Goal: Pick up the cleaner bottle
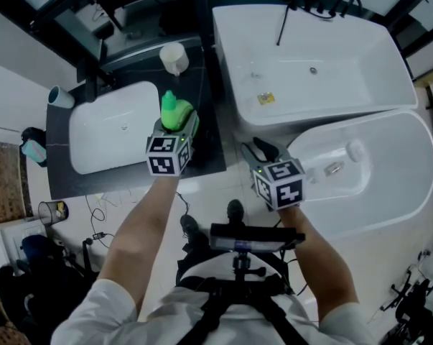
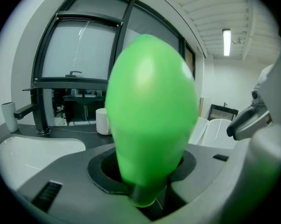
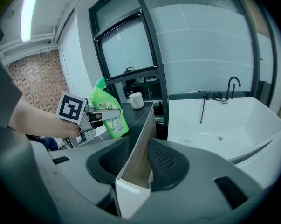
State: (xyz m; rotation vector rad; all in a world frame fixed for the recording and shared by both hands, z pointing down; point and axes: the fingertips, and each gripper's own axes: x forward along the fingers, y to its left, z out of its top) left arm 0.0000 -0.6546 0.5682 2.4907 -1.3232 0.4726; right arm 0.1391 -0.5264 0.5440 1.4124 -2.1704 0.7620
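The green cleaner bottle (image 1: 176,111) stands on the dark counter (image 1: 207,153) just right of the basin. My left gripper (image 1: 179,126) has a jaw on each side of it, and the pads press on its body. In the left gripper view the bottle (image 2: 149,115) fills the middle and sits wedged between the pads of that gripper (image 2: 147,174). The right gripper view shows the bottle (image 3: 108,118) from the side, with the left gripper (image 3: 101,112) clamped across it. My right gripper (image 1: 263,151) hovers off the counter's right end, open (image 3: 138,164) with nothing between its fingers.
A white basin (image 1: 115,131) with a black tap (image 1: 94,85) is set in the counter. A white canister (image 1: 174,57) stands behind the bottle and a cup (image 1: 58,97) at the far left. Two white bathtubs (image 1: 309,56) (image 1: 378,167) lie to the right.
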